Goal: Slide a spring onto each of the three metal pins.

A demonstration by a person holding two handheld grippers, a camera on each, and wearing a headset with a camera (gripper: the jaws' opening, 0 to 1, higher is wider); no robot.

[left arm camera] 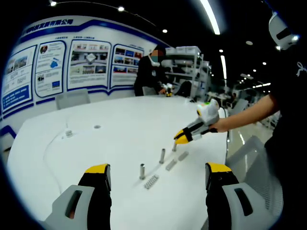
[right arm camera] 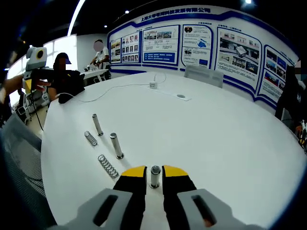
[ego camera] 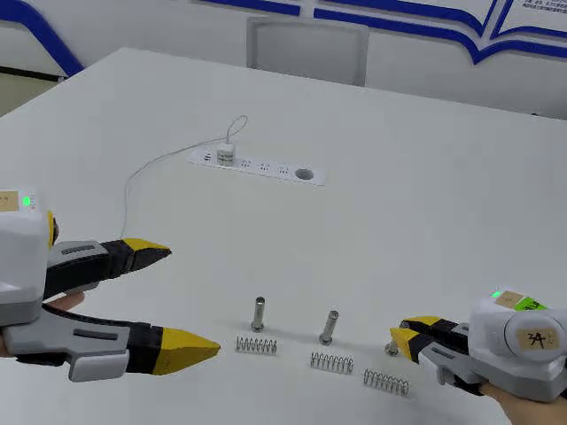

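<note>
Three short metal pins stand in a row on the white table: left pin (ego camera: 258,312), middle pin (ego camera: 330,326), right pin (ego camera: 392,348). A spring lies flat in front of each: left spring (ego camera: 256,345), middle spring (ego camera: 331,362), right spring (ego camera: 385,382). My right gripper (ego camera: 400,342) comes in low from the right. In the right gripper view its jaws are closed around the right pin (right arm camera: 155,176). My left gripper (ego camera: 190,299) hovers left of the row, wide open with nothing between its yellow fingertips (left arm camera: 98,170). From it the pins (left arm camera: 162,155) and springs (left arm camera: 151,181) lie ahead.
A white power strip (ego camera: 257,166) with a plugged charger and a thin cable (ego camera: 142,173) lies farther back on the table (ego camera: 425,221). A grey chair (ego camera: 306,49) stands behind the far edge. A person (left arm camera: 151,72) stands at the table's far end.
</note>
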